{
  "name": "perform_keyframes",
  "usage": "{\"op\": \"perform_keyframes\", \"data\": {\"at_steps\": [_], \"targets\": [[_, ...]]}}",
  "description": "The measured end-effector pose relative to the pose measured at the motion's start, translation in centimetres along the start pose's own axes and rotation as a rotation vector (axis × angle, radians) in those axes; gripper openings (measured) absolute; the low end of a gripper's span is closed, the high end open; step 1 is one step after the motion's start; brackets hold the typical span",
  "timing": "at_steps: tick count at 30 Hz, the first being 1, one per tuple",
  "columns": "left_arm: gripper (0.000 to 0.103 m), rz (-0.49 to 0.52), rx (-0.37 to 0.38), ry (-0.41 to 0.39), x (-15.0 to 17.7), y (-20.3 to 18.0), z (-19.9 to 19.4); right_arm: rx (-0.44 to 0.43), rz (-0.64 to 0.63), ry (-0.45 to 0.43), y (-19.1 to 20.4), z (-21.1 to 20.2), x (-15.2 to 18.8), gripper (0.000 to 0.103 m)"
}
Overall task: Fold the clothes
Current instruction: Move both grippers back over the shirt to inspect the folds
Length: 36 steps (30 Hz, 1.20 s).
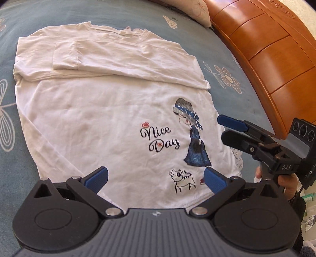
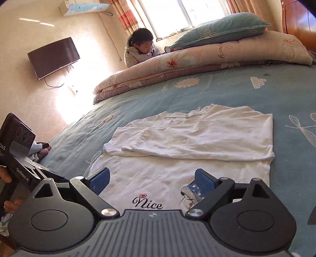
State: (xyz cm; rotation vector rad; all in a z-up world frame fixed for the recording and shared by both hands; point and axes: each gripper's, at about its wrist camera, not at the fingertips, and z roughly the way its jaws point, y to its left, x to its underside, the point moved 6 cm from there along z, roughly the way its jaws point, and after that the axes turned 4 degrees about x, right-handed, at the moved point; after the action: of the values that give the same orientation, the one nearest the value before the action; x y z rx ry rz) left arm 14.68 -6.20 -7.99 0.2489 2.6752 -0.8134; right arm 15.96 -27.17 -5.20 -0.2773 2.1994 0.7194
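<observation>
My left gripper (image 1: 156, 177) and right gripper (image 2: 152, 180) both hang with jaws spread and nothing between them, just over the near hem of the shirt (image 1: 110, 118). The shirt lies flat on the bed (image 1: 59, 17), print up, both sleeves (image 1: 122, 59) already crossed over the chest. I judge the sleeve step complete; next, each gripper must pinch one hem corner and carry it toward the collar (image 1: 128, 32).
</observation>
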Motion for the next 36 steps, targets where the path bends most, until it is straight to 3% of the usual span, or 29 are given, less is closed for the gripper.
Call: {"op": "perform_keyframes", "data": {"at_steps": [7,10,14,17,23,29,36], "targets": [[0.102,0.024,-0.068,0.096,0.5,0.3,2.3,-0.03,0.185,0.115,0.8,1.8,5.9,0.097],[0.102,0.037,-0.099,0.121,0.2,0.2,3.3,0.013,0.205,0.133,0.5,2.2,6.6,0.097],[0.102,-0.064,-0.041,0.137,-0.4,1.4,4.6,0.035,0.228,0.095,-0.5,0.9,6.2,0.097],[0.102,-0.066,-0.06,0.187,-0.3,1.6,4.9,0.053,0.25,0.081,-1.3,0.4,6.0,0.098],[0.102,-0.058,-0.184,0.293,0.6,2.9,3.9,0.119,0.126,0.184,0.3,1.5,7.0,0.099],[0.102,-0.063,-0.255,0.293,1.0,4.6,1.4,0.119,-0.008,0.243,3.0,2.4,7.8,0.099],[0.102,-0.048,-0.396,0.295,1.2,7.0,-2.5,0.138,-0.029,0.246,3.4,2.9,7.7,0.099]]}}
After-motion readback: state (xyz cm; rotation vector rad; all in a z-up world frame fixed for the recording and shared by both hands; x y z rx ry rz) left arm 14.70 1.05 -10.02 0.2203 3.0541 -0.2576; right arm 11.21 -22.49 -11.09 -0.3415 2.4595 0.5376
